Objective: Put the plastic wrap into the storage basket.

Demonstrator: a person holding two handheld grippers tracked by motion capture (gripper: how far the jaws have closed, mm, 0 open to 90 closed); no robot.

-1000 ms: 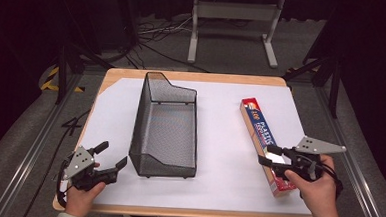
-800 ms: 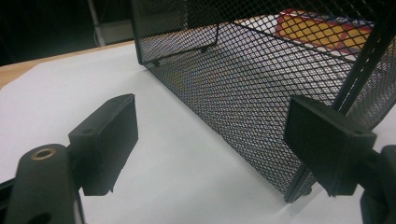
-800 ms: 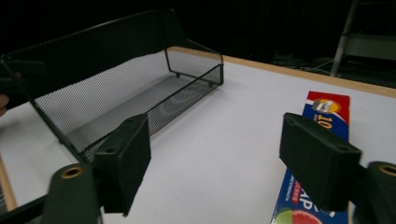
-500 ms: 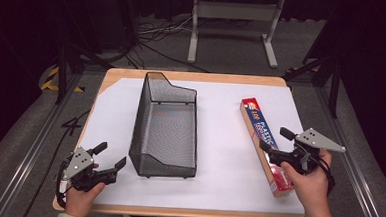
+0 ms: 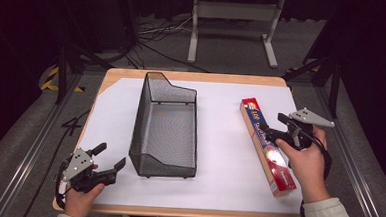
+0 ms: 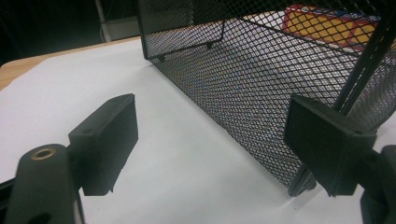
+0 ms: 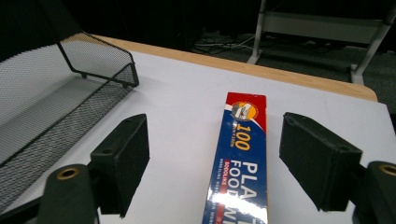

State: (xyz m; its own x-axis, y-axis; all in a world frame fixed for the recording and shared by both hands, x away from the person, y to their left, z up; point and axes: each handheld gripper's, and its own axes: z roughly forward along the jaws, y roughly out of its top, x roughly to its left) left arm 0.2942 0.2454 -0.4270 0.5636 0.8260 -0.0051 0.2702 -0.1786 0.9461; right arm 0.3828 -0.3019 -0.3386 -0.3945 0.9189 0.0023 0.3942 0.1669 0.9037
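With its jaws spread wide and empty astride the plastic food wrap box [image 7: 243, 163], the right gripper [image 5: 272, 134] risks nudging it askew if lowered off-centre.

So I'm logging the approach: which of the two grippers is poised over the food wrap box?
The right gripper. Its open jaws straddle the long red and blue food wrap box, while the left gripper sits open beside the black mesh basket.

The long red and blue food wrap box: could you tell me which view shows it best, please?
The high view shows the long red and blue food wrap box whole. The right gripper view shows only its far end; the left gripper view gives a blurred glimpse through the black mesh basket.
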